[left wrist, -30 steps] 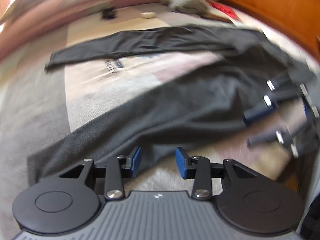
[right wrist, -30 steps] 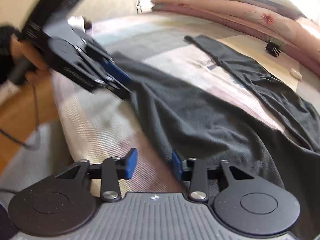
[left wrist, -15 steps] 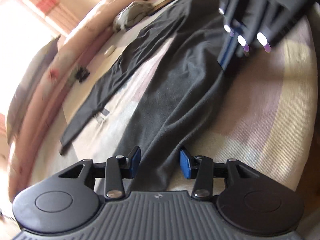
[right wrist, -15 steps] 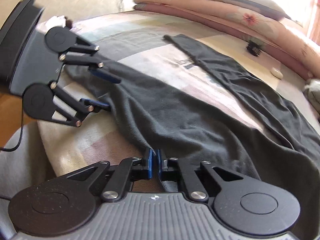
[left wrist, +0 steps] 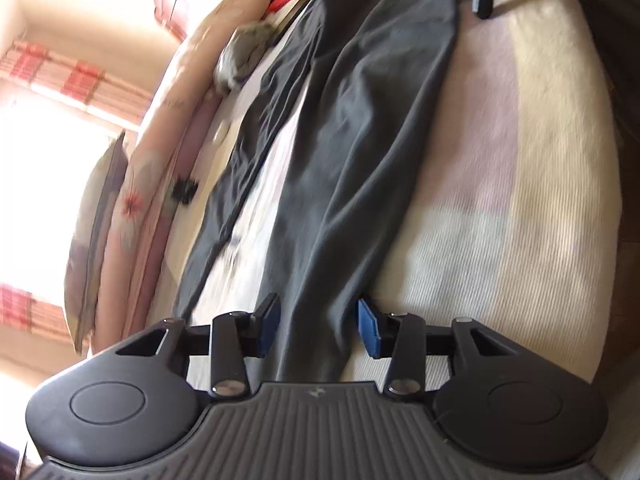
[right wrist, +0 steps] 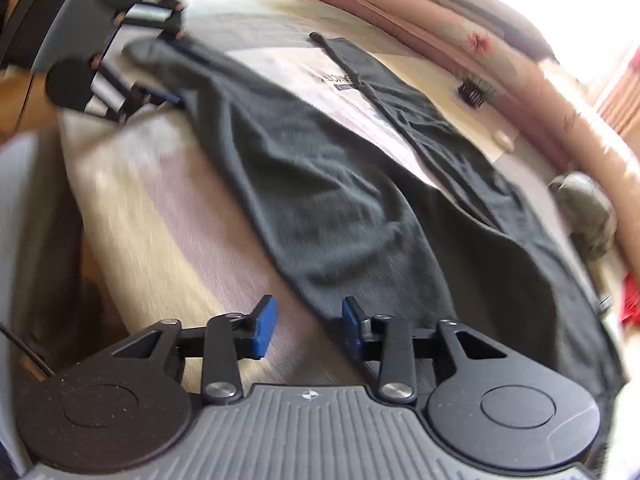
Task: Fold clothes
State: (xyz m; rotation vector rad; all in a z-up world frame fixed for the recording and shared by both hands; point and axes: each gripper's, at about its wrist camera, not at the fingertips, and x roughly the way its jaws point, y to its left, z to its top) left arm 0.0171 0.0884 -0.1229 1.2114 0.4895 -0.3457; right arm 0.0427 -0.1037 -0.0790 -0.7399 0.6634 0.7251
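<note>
Trousers (right wrist: 320, 184) spread on bed (right wrist: 168, 208); pillows (right wrist: 460, 20) behind.

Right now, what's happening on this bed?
A person with tongs in each hand is folding dark trousers spread on a bed. The left tongs are open, straddling one trouser leg at its end. The right tongs are open at the other end, at the cloth's edge, gripping nothing. No fold is made yet.
</note>
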